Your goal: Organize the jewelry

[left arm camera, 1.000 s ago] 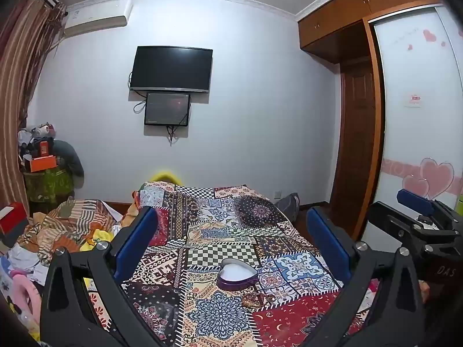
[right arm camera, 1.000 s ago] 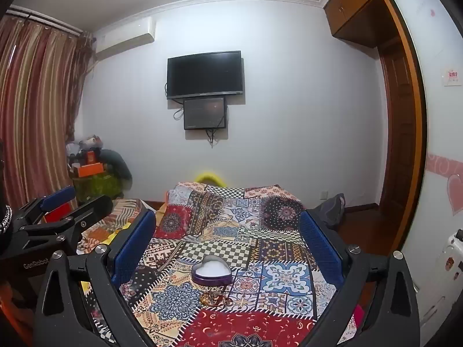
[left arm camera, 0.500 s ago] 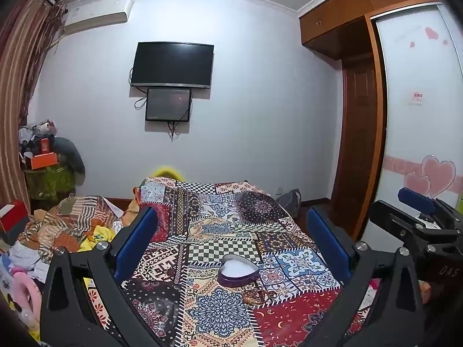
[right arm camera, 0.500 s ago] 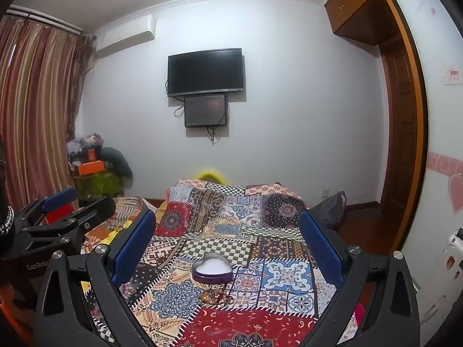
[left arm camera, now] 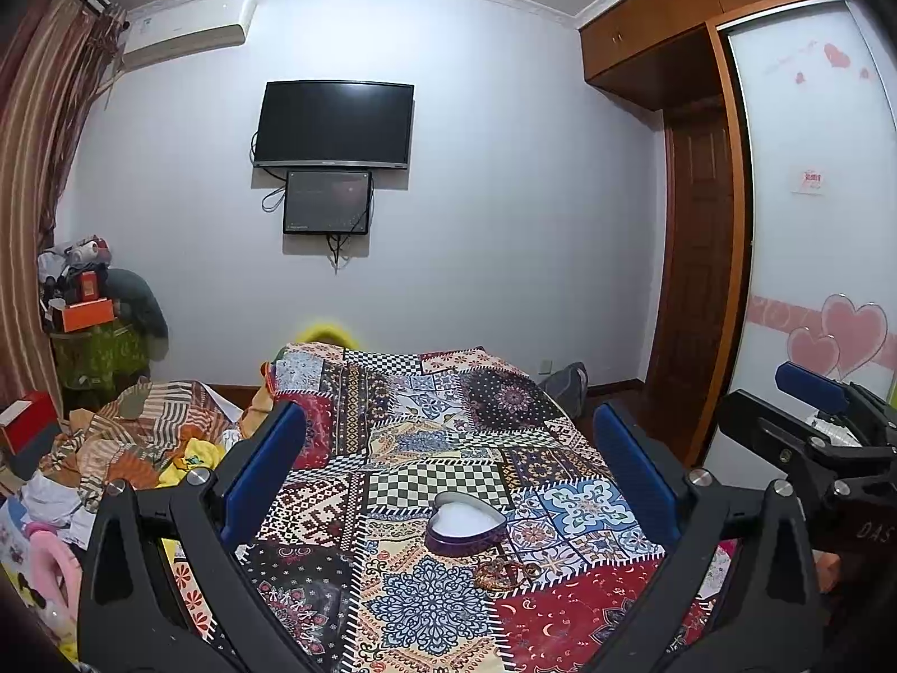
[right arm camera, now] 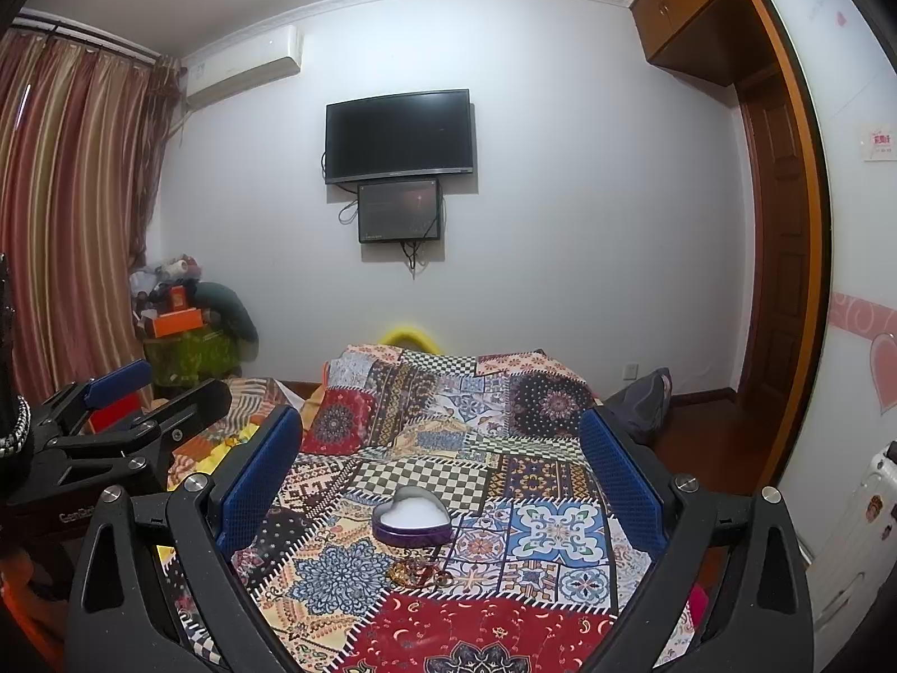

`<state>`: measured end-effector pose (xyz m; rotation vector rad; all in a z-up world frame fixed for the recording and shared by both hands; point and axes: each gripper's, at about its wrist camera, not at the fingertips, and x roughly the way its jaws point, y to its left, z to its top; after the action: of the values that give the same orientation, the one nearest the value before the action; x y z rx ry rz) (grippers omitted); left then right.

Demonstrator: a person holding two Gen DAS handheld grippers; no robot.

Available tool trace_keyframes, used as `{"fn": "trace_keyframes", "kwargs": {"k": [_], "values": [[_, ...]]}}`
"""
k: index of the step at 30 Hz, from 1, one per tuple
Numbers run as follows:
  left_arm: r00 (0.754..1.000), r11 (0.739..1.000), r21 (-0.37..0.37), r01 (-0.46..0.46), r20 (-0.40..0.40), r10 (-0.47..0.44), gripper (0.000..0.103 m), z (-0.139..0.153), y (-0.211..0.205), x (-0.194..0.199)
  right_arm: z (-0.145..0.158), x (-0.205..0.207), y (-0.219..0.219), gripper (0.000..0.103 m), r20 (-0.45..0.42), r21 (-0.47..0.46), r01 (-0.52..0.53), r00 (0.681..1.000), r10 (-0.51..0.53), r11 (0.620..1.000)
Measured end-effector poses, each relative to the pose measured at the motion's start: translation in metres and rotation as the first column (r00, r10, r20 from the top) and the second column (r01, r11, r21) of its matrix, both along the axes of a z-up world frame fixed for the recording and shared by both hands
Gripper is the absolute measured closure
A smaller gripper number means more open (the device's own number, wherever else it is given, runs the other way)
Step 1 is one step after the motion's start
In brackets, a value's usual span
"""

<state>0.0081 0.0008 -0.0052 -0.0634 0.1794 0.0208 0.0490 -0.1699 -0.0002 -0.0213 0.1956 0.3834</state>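
A purple heart-shaped box (left arm camera: 463, 523) with a white inside lies open on the patchwork bedspread (left arm camera: 426, 443); it also shows in the right wrist view (right arm camera: 412, 516). A small heap of gold jewelry (left arm camera: 504, 571) lies just in front of it, also in the right wrist view (right arm camera: 419, 567). My left gripper (left arm camera: 448, 465) is open and empty, held above the bed short of the box. My right gripper (right arm camera: 443, 460) is open and empty too, beside the left one. Each gripper shows at the edge of the other's view.
A pile of striped cloth and clothes (left arm camera: 129, 443) lies left of the bed. A dark bag (right arm camera: 644, 398) sits on the floor at the right. A wardrobe with heart stickers (left arm camera: 813, 280) stands on the right. A TV (left arm camera: 334, 124) hangs on the far wall.
Both grippers have tilted slightly; the box and jewelry sit a little lower in the views. Both stay open and empty.
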Motion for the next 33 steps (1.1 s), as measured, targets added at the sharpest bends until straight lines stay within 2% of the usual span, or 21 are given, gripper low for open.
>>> {"fn": "trace_keyframes", "kwargs": {"k": [33], "values": [[1.000, 1.000, 0.002, 0.001, -0.005, -0.001, 0.000, -0.0012, -0.0026, 0.0025, -0.0049, 0.0060, -0.0036, 0.005, -0.015, -0.005, 0.003, 1.000, -0.003, 1.000]]}}
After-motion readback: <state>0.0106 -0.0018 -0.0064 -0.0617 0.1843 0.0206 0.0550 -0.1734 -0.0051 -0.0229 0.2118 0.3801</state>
